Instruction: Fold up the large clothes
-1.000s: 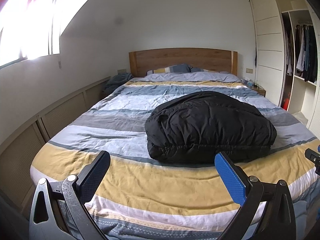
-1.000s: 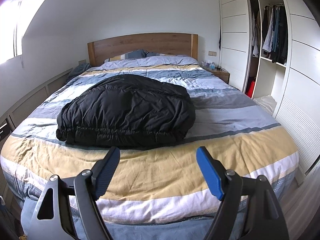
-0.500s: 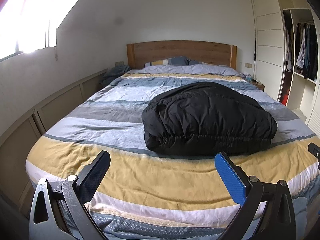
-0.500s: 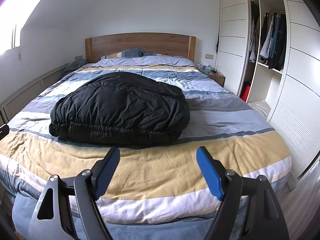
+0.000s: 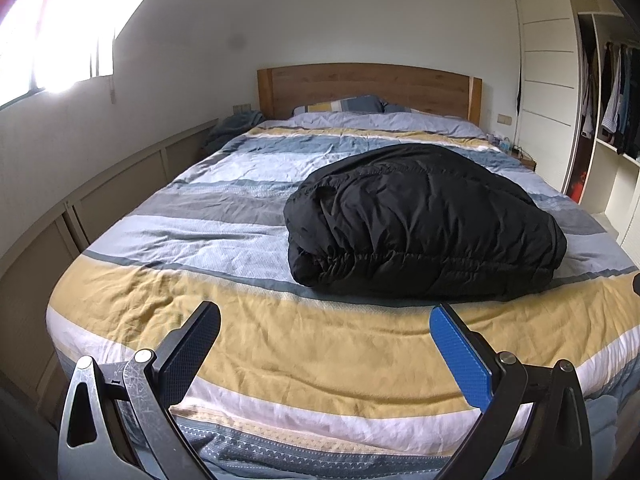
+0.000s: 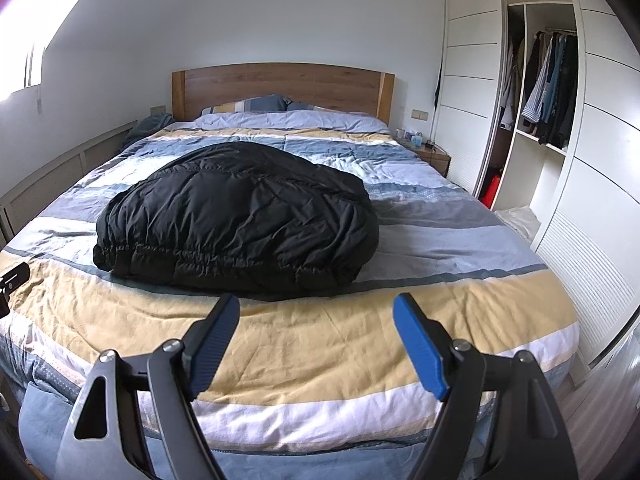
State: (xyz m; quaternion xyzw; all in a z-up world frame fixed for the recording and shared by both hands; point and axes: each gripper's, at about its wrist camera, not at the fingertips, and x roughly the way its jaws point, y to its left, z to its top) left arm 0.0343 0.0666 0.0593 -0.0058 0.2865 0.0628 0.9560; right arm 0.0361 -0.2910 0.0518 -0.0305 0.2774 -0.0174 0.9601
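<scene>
A black puffer jacket lies folded into a thick bundle on the striped duvet of a wide bed. It sits around the middle of the bed's width, well short of the pillows and wooden headboard at the far end. Its elastic hem edge faces the near side and runs roughly parallel to the foot of the bed, along the thin dark stripe just beyond the broad yellow band.

The left gripper hangs over the near edge of the bed with its 2 fingers spread wide apart and nothing between them. It is clear of the jacket, with the yellow band lying between the fingertips and the hem. The right gripper is in the same state: fingers wide apart, empty, over the foot of the bed, and the jacket is beyond and slightly left of it.

In the right wrist view, a small dark part of the left gripper shows at the left edge.

Bare duvet runs on both sides of the bundle, more on the left side in the left wrist view. The left edge of the bed is close to a low panelled wall unit under a bright window. On the right, a strip of floor separates the bed from an open wardrobe with hanging clothes, and a bedside table stands at the far right corner.
</scene>
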